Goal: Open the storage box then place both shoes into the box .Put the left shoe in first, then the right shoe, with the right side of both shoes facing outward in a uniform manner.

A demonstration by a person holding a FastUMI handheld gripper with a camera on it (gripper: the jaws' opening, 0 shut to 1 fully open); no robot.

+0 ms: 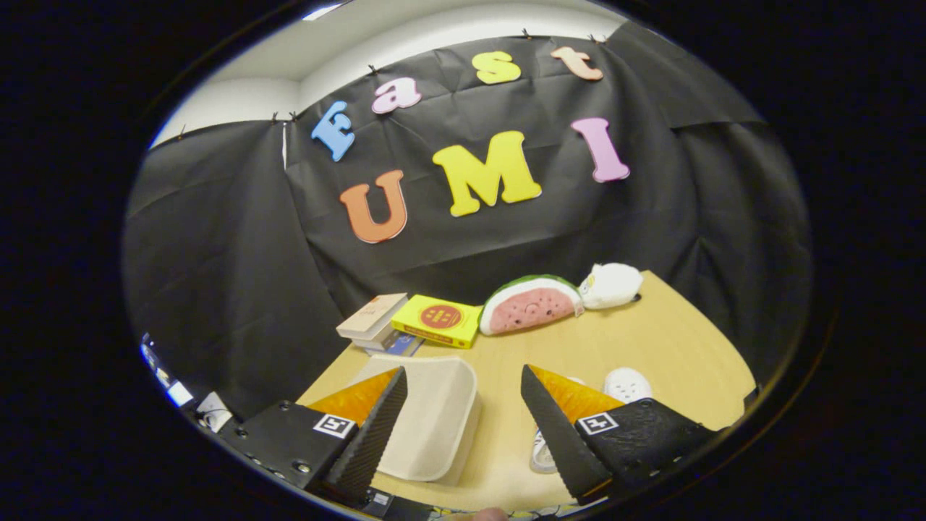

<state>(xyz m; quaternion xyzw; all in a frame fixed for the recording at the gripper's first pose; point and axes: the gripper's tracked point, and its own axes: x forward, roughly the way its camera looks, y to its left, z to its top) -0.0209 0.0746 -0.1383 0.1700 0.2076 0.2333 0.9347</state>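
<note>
My gripper [463,387] is open, held above the wooden table [673,340], with nothing between its fingers. A cream storage box [434,420] with its lid shut lies below and partly behind the left finger [376,427]. A white shoe [626,383] shows just past the right finger [557,434], which hides most of it. Another bit of white shoe [541,450] peeks out under that same finger. I cannot tell which shoe is left and which is right.
At the table's far side lie stacked books [372,318], a yellow box [438,320], a watermelon-slice plush [530,304] and a white plush [611,284]. Black cloth walls close in behind and to the left.
</note>
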